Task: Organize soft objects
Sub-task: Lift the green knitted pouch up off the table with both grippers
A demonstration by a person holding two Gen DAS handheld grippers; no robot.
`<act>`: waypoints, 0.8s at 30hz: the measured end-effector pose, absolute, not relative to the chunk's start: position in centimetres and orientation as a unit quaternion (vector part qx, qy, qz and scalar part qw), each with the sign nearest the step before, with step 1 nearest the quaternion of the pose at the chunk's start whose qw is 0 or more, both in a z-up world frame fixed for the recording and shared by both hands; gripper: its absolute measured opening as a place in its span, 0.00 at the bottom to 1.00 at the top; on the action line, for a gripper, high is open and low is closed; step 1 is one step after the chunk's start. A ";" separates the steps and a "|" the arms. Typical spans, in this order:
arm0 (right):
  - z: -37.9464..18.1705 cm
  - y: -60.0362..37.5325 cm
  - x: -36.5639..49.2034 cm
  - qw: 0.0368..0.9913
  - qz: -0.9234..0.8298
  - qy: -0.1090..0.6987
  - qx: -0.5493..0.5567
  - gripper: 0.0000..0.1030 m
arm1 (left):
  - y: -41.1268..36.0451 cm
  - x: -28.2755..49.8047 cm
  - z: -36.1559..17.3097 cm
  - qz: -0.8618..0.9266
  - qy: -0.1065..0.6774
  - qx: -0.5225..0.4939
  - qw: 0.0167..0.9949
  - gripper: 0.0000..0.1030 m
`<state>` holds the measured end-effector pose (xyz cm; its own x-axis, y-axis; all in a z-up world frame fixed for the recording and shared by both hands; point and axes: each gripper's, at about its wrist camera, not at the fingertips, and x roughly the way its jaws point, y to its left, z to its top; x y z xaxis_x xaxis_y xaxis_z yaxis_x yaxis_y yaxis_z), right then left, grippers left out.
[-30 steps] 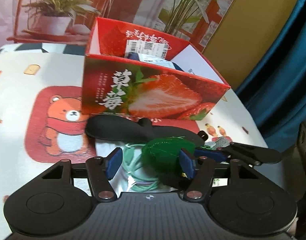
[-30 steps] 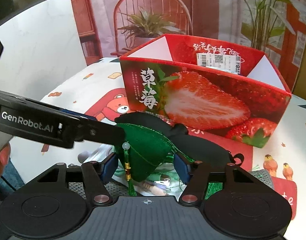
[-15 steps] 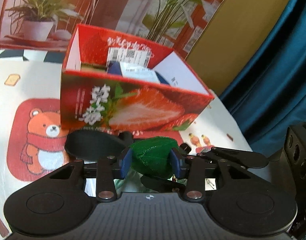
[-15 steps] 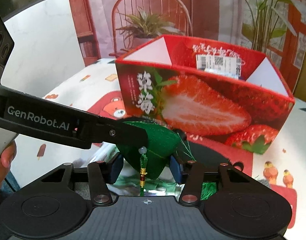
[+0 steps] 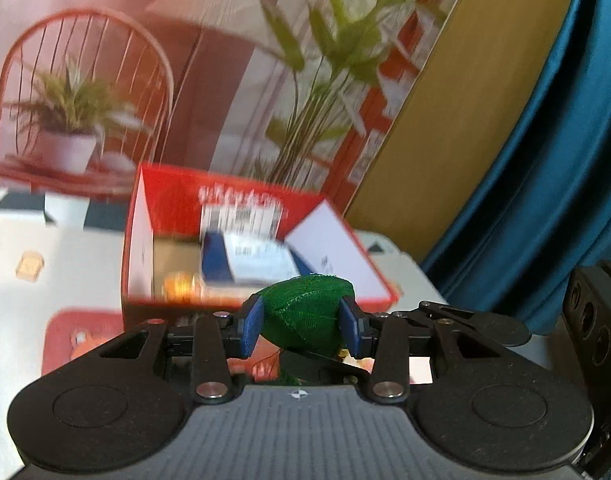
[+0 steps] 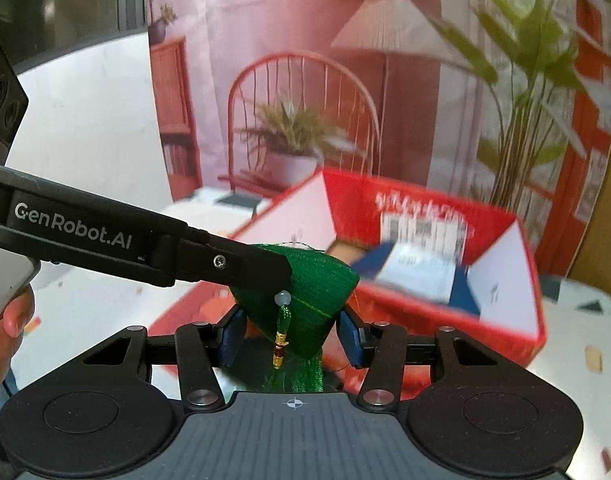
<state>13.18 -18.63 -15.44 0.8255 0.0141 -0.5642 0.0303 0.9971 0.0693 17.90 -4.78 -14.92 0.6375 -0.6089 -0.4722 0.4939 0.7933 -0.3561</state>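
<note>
A green fabric sachet (image 5: 305,314) with a bead and tassel (image 6: 282,320) hangs in the air in front of the red strawberry box (image 5: 173,196). My left gripper (image 5: 301,324) is shut on it, blue pads pressed to both sides. My right gripper (image 6: 291,332) is shut on the same sachet (image 6: 321,292). In the right wrist view a finger (image 6: 233,264) of the left gripper reaches in from the left onto the sachet's top. The open box (image 6: 425,200) holds a blue-and-white packet (image 6: 421,272).
The box stands on a white tablecloth with a red bear patch (image 5: 77,340). A blue curtain (image 5: 545,160) hangs at the right. A printed backdrop with a chair and plants stands behind the table. A person's hand (image 6: 5,320) holds the left gripper's handle.
Both grippers closed on the green sachet and lifted it off the table. The views now look down into the box, and the black sleep mask has dropped out of sight.
</note>
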 end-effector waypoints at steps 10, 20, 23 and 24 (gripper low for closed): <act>-8.7 -20.8 16.1 0.974 -0.019 0.225 -0.002 0.45 | -5.8 19.8 -8.3 -0.313 0.222 -0.086 0.920 0.42; -4.1 -23.3 19.4 0.980 -0.032 0.188 -0.050 0.45 | -7.3 22.5 -4.6 -0.316 0.183 -0.081 0.927 0.42; -3.5 -24.1 20.5 0.981 -0.034 0.182 -0.060 0.45 | -7.7 23.6 -4.3 -0.313 0.181 -0.082 0.929 0.42; -3.4 -24.3 20.9 0.981 -0.033 0.182 -0.062 0.45 | -7.9 24.0 -4.2 -0.313 0.181 -0.083 0.929 0.42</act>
<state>20.88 -24.31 -3.43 0.9317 -0.0882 -0.3523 0.0432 0.9901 -0.1336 23.99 -7.87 -4.21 0.7387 -0.6109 -0.2847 0.5507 0.7906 -0.2677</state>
